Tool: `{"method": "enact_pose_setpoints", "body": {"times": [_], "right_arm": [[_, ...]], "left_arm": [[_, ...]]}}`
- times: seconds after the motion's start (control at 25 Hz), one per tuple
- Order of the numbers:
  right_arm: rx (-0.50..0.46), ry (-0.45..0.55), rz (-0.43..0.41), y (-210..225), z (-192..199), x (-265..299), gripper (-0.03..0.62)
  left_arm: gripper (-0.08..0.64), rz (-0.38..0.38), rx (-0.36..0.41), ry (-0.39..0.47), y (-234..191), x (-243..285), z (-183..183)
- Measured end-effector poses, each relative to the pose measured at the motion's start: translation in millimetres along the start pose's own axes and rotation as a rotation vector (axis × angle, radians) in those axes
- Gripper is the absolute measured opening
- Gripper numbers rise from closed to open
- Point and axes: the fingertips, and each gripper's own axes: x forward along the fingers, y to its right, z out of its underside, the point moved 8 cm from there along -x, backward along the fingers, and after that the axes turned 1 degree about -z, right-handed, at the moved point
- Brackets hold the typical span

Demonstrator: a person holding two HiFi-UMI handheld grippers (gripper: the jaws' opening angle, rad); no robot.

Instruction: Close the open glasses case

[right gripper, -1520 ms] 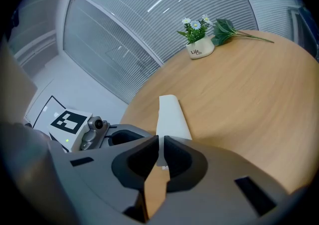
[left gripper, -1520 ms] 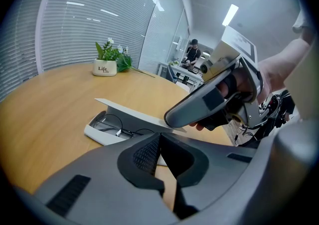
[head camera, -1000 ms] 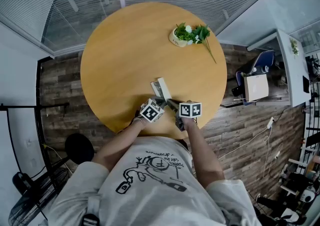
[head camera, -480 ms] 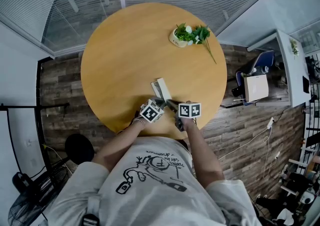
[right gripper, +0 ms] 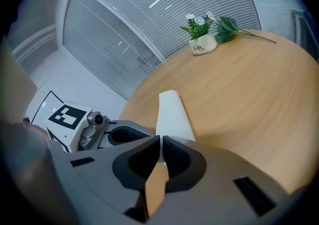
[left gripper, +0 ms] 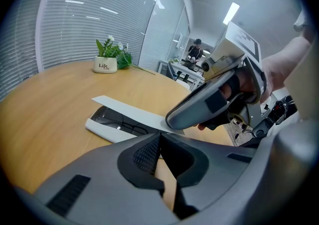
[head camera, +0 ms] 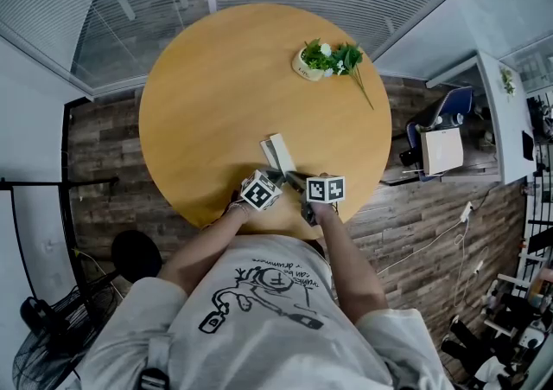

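1. Glasses case (head camera: 278, 153): white, open. It sits on the round wooden table (head camera: 207, 77), in the near part of the top, close to the person's side of the rim.
2. Long axis: runs away from the person, with the far end leaning slightly to the person's left. The near end points at the two grippers.
3. Parts: the shallow tray (left gripper: 102, 130) lies flat on the wood and holds dark glasses (left gripper: 119, 121). The lid (left gripper: 132, 112) is a thin, flat white flap along the tray's side. It is folded back clear of the tray.
4. Left gripper (left gripper: 159, 136): jaws pressed together with nothing between them. The tips are just beside the lid's near corner. I cannot tell if they touch it.
5. Right gripper (right gripper: 161, 140): jaws likewise together and empty. The lid (right gripper: 172, 114) rises directly beyond the tips. In the left gripper view, this gripper's grey jaw lies over the near end of the lid.
6. Arrangement: the grippers converge on the case's near end from the left and right, between the case and the table's near rim.
7. Free room: broad bare wood lies beyond the case and to both sides.
8. Other item: a small white plant pot (head camera: 308, 68) with green sprigs stands well apart, towards the far right rim.
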Motion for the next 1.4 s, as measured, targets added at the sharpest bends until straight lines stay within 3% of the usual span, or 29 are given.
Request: {"method": "enact_pose_setpoints", "body": {"times": [1.4], "right_arm": [[-0.041, -0.049, 0.015, -8, 11, 9, 0.028]], "left_arm": [[0.018, -0.005, -0.011, -0.046, -3, 1, 16]]}}
